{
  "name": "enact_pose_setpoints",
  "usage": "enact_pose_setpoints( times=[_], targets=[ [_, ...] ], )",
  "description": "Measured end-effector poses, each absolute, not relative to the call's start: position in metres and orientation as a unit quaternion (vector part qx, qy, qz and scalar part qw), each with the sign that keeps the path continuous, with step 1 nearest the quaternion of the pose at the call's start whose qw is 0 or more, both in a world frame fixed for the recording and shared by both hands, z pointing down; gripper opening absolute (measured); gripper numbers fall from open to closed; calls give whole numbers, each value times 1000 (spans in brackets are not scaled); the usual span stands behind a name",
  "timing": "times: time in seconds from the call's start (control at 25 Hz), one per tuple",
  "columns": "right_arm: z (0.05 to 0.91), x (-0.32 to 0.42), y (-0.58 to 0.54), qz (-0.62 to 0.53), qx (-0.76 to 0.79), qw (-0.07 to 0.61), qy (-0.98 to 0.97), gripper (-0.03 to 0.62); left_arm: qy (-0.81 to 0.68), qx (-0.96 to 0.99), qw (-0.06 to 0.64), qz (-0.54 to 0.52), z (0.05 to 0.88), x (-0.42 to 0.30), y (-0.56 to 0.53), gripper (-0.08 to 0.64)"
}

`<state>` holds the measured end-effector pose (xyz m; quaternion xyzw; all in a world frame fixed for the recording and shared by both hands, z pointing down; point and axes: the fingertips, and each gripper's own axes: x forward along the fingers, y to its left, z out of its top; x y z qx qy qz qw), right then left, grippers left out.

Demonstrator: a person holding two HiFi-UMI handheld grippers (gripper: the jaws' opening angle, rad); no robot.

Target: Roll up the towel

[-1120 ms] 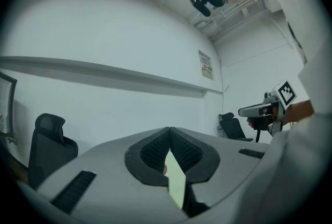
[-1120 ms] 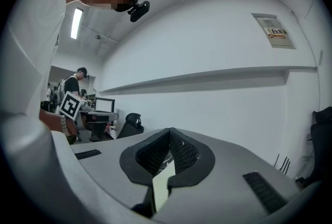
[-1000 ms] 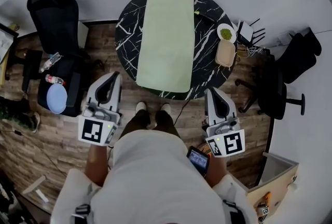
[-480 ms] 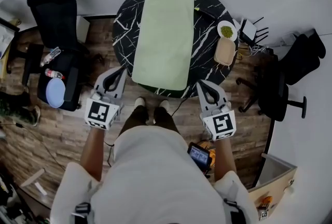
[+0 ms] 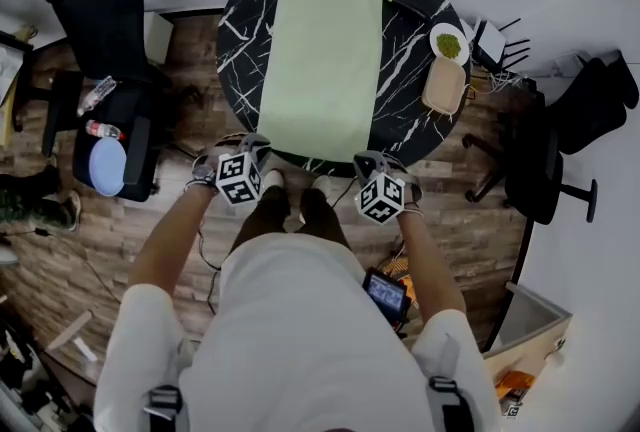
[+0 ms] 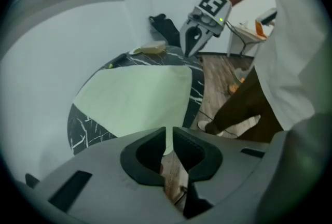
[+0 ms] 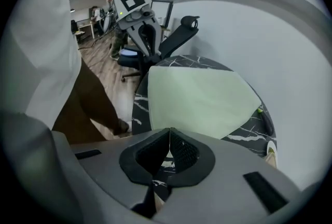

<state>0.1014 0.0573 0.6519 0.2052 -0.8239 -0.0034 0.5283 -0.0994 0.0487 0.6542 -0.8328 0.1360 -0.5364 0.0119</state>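
A pale green towel (image 5: pixel 320 50) lies flat and unrolled across the round black marble table (image 5: pixel 240 50), its near edge at the table's front rim. My left gripper (image 5: pixel 250 145) hangs just short of the towel's near left corner and points steeply down. Its jaws are opening, with a thin gap and nothing between them (image 6: pixel 169 132). My right gripper (image 5: pixel 372 163) hangs off the near right corner, shut and empty (image 7: pixel 169 132). Neither touches the towel (image 6: pixel 135 98) (image 7: pixel 199 101). Each gripper view shows the other gripper: the right (image 6: pixel 199 36), the left (image 7: pixel 140 26).
A bowl of green stuff (image 5: pixel 449 44) and a tan tray (image 5: pixel 443 85) sit at the table's right edge. Black office chairs stand at the left (image 5: pixel 95 10) and the right (image 5: pixel 560 160). A blue plate (image 5: pixel 107 165) rests on a dark stool at the left.
Both grippers have dropped and moved forward from beside my waist to the table's near edge, tipping to point down. The left jaws have parted slightly. The towel has not moved.
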Motion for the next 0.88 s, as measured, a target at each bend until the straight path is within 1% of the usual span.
enact_pose_setpoints(
  times=[0.04, 0.12, 0.16, 0.24, 0.52, 0.72, 0.88],
  targets=[
    [660, 102, 59, -5, 194, 540, -819, -5, 111, -825, 21, -554, 663, -100, 51, 54],
    [670, 100, 62, -7, 177, 553, -814, 5, 68, -813, 39, -577, 674, -97, 54, 69],
    [672, 98, 63, -7, 172, 556, -813, 20, 51, -808, 45, -585, 678, -95, 55, 77],
    [676, 91, 65, -8, 164, 559, -813, 35, 26, -799, 56, -598, 686, -92, 57, 81],
    [694, 74, 69, -24, 143, 577, -804, 37, -29, -759, 124, -638, 713, -79, 65, 78],
    [697, 67, 70, -29, 128, 580, -804, 48, -40, -746, 119, -653, 720, -77, 65, 78],
    [711, 75, 78, -30, 114, 599, -792, 51, -47, -746, 105, -656, 721, -77, 67, 78]
  ],
)
